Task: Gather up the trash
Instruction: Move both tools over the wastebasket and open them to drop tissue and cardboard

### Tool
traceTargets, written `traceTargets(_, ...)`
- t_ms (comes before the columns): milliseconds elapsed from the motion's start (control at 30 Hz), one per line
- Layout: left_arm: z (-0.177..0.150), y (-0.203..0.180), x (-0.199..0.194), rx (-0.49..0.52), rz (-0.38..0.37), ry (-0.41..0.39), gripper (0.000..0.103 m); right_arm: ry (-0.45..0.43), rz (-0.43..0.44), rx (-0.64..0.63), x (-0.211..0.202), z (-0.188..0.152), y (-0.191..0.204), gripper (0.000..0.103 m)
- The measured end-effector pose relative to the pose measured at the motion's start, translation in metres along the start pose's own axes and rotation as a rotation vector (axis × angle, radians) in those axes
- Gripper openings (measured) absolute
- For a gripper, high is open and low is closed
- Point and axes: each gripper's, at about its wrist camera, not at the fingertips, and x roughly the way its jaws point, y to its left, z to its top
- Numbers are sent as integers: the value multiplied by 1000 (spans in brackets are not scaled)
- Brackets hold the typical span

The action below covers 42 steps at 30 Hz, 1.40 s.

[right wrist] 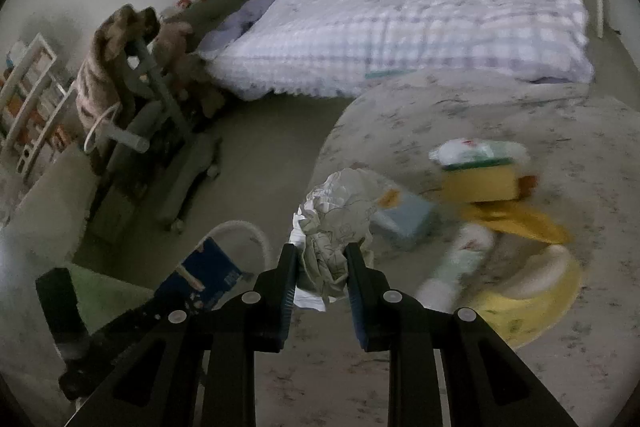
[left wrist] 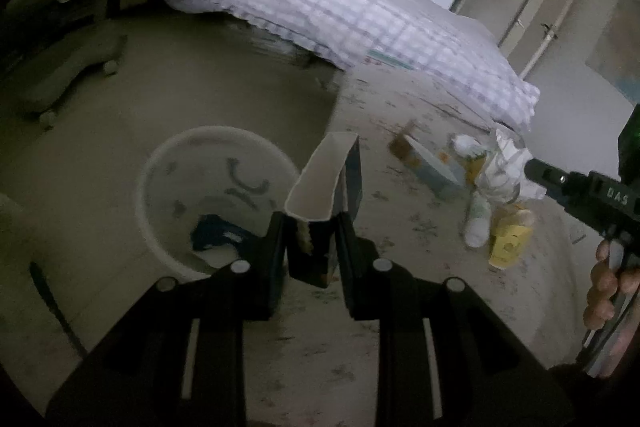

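Your left gripper is clamped on a dark blue carton, its open end up, just right of the white bin. Blue trash already lies in the bin's bottom. Your right gripper pinches a crumpled paper wad, farther right of the bin over the patterned rug. Beyond the wad, still on that rug, sit a pale blue box, a yellow package and white wrappers. Behind the bin stands the bed.
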Motion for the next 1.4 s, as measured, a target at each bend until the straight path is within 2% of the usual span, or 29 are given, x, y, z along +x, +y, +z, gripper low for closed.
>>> traceTargets(300,-3,50,-9,-81,47,-9,27,47,42,-34,44,-10,43,25)
traceTargets(500,0,66,-6,-109,60,-30,29,74,66,-60,70,-19,65,25)
traceTargets(533,1,68,-5,-109,73,-30,32,75,70,-65,73,-20,69,25)
traceTargets(567,2,69,-1,-115,78,-10,49,77,73,-73,78,-21,72,25)
traceTargets(600,2,71,0,-132,93,-2,72,78,74,-77,81,-23,76,25)
traceTargets(633,2,71,-1,-147,118,-4,80,81,77,-80,84,-24,79,25)
traceTargets(933,-4,82,-3,-152,237,33,95,108,95,-109,108,-30,93,25)
traceTargets(1133,-7,90,-9,-161,260,52,99,148,117,-87,129,-33,95,25)
traceTargets(1233,-7,89,-11,-147,267,57,100,158,147,-76,139,-33,94,29)
traceTargets(1267,-7,88,-11,-140,269,61,100,162,160,-76,141,-32,93,33)
traceTargets(1333,-7,89,-10,-139,273,69,100,173,165,-75,144,-32,93,48)
traceTargets(1367,-8,90,-10,-142,272,75,100,168,160,-75,143,-31,93,63)
traceTargets(1400,-8,91,-10,-144,267,79,100,159,157,-79,142,-31,93,67)
